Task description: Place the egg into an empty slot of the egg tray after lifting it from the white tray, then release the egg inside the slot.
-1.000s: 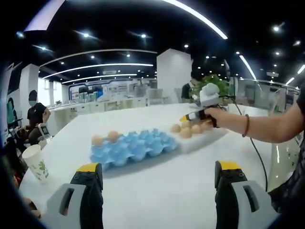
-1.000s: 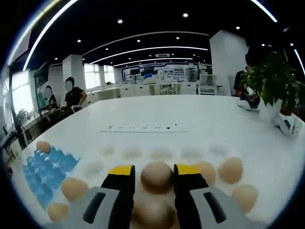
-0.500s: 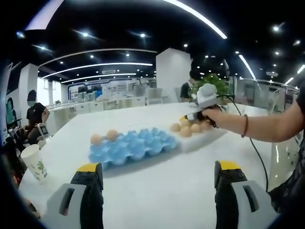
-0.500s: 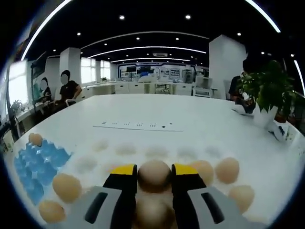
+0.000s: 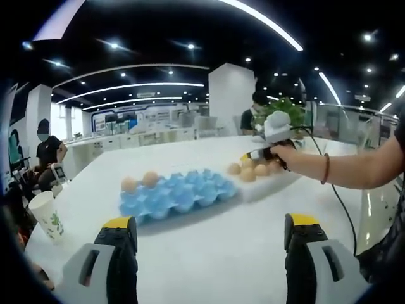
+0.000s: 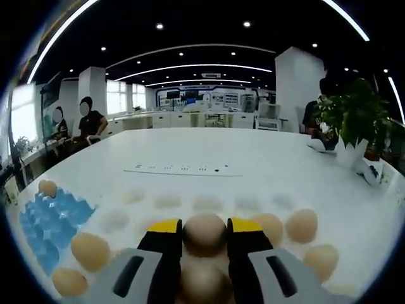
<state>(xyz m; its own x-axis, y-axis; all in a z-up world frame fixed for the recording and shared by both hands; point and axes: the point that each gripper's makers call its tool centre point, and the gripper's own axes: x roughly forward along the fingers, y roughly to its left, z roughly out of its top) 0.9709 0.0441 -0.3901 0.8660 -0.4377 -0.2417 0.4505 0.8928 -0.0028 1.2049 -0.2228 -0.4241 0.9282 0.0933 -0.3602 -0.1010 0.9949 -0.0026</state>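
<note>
Two brown eggs [image 5: 140, 182] are sitting at the left end of the blue egg tray [image 5: 177, 196] in the left gripper view, while the other slots are showing only blue. At the far left a paper cup [image 5: 48, 216] is standing on the white table [image 5: 215, 253], well apart from the tray. The left gripper [image 5: 205, 253] is hovering over the bare table with its jaws spread wide and nothing between them. Just to the right of the blue tray, the white tray [image 5: 269, 183] is carrying several eggs, and the right gripper [image 5: 248, 157] (held by a hand [image 5: 288, 155] with a bracelet on the wrist) is reaching over them.

In the right gripper view the blue egg tray [image 6: 50, 218] is lying at the left. The right gripper [image 6: 205, 227] is pinching an egg [image 6: 205, 233] between its yellow-tipped jaws, over the white tray [image 6: 209, 202], with more eggs on both sides. A potted plant [image 6: 354, 123] is standing at the right.
</note>
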